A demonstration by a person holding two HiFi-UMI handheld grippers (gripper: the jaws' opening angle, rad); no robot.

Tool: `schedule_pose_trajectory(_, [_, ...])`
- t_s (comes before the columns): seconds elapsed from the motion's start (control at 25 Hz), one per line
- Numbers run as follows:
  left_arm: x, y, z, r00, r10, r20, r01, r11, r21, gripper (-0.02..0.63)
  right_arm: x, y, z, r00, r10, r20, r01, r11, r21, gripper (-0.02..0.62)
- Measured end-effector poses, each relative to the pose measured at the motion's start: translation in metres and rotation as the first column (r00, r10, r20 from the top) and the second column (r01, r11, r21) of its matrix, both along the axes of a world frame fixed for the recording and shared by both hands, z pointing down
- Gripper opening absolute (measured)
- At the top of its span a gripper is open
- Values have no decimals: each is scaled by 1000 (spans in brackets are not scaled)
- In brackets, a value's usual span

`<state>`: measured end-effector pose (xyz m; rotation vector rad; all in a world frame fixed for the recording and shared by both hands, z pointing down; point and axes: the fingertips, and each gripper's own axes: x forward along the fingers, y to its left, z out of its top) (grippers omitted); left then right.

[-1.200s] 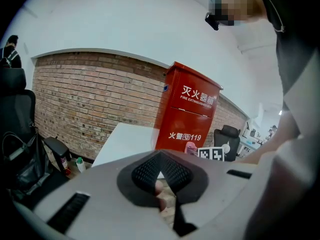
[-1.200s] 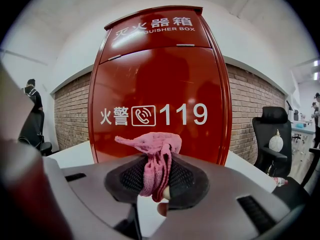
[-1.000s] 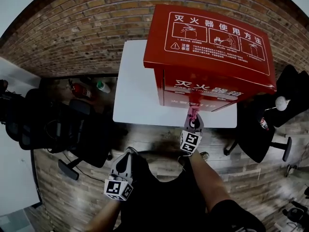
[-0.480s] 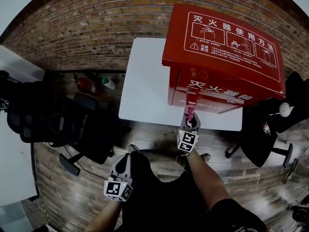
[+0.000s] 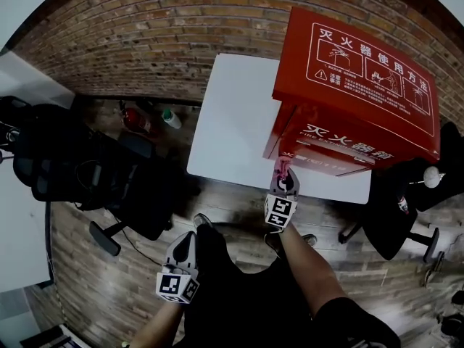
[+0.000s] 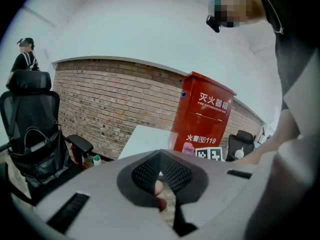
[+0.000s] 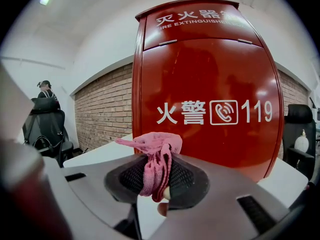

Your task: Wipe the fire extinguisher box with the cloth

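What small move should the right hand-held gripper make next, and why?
Probably nudge the right hand-held gripper forward so the pink cloth presses the red front of the fire extinguisher box. Its jaws are shut on the cloth, held low before the panel; contact isn't clear.

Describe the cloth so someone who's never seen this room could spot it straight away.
Find the tall red fire extinguisher box standing on the white table by the brick wall. Low at its front, the right gripper has its jaws shut on a small bunched cloth. It is the only pink, knitted thing, against glossy red metal.
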<state>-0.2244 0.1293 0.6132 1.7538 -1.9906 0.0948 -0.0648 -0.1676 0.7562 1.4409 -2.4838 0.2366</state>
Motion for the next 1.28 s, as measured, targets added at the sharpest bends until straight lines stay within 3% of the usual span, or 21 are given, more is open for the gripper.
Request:
schedule_pose_trajectory(0.64, [-22,24,3,996,-84,-2,84,996,-18,23,-56,10,-7,993,-115,14,115,993,31,100])
schedule_pose_trajectory(1.28, [-31,34,0,994,-106,2,106,994,-18,23,-68,11,18,993,-118,13,118,993,-13,100])
